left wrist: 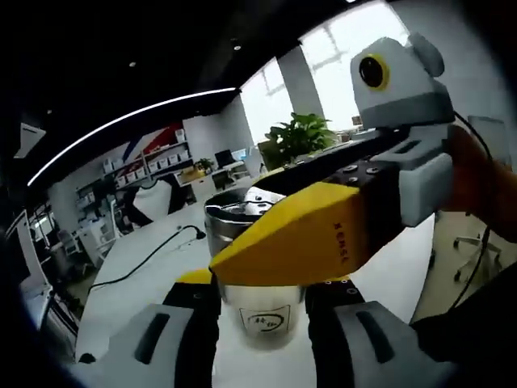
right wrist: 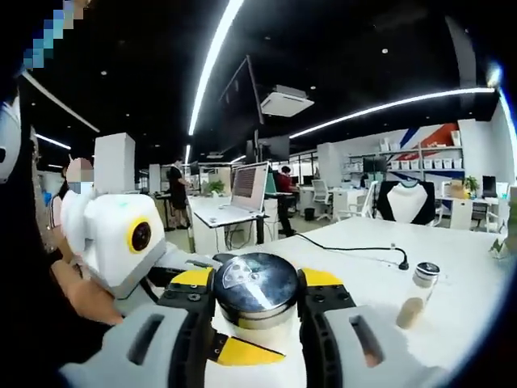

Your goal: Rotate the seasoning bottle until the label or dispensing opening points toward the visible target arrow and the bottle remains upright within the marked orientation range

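Note:
The seasoning bottle (left wrist: 265,322) is clear, with a white label and a shiny metal cap (right wrist: 257,279), and stands upright over the white table (right wrist: 355,271). In the left gripper view, my left gripper (left wrist: 260,297) is shut on the bottle's lower body, one jaw on each side. My right gripper (left wrist: 242,228) comes in from the right, its yellow jaw crossing in front of the cap. In the right gripper view, my right gripper (right wrist: 257,297) is shut on the cap from both sides. The left gripper (right wrist: 246,347) shows below it, one yellow jaw tip against the bottle.
A second small bottle (right wrist: 416,297) with a dark cap and tan contents stands on the table to the right. A black cable (right wrist: 355,247) runs across the table behind. A laptop (right wrist: 249,186) sits on a farther desk, and a person's hand (right wrist: 85,299) holds the left gripper.

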Motion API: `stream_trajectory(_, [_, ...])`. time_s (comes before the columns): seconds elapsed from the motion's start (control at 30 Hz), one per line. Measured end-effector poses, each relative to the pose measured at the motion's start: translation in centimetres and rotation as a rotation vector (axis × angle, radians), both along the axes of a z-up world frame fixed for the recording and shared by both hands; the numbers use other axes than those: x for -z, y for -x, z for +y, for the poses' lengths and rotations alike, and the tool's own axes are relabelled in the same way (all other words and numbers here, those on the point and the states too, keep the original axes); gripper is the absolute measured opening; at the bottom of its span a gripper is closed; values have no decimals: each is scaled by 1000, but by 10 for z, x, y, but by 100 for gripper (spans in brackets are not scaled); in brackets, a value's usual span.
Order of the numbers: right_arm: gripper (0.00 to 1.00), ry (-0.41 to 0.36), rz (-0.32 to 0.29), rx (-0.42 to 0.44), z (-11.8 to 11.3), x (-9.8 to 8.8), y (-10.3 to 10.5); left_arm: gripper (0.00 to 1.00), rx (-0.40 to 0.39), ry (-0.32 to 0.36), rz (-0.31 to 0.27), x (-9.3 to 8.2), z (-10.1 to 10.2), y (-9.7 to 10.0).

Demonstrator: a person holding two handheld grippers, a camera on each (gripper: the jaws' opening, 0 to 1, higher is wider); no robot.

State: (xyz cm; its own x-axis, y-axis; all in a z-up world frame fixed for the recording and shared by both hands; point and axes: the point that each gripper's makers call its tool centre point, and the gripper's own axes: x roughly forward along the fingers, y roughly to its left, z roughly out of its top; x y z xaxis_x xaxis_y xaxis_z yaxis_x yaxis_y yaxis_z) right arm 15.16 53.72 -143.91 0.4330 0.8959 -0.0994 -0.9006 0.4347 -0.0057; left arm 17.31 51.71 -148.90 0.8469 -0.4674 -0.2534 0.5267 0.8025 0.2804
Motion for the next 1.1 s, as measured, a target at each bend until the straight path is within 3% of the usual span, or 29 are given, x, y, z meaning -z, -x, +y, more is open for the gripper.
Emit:
stream_trajectory(0.2, [36, -12, 48, -80, -1, 7, -2, 43, 77, 84, 23, 6, 1, 5])
stream_trajectory(0.3, [36, 15, 56, -132, -1, 16, -1, 42, 138, 150, 86, 15, -3, 10])
stream_trajectory(0.5, [36, 48, 43, -233, -1, 28, 6, 41, 190, 155, 111, 25, -2, 15])
stream_trajectory(0.83, [36, 5, 85, -270, 17, 39, -3, 40, 150, 153, 127, 35, 17, 11])
stream_trajectory(1.1, [36, 21, 131, -257, 35, 68, -26, 42, 61, 161, 98, 34, 59, 25])
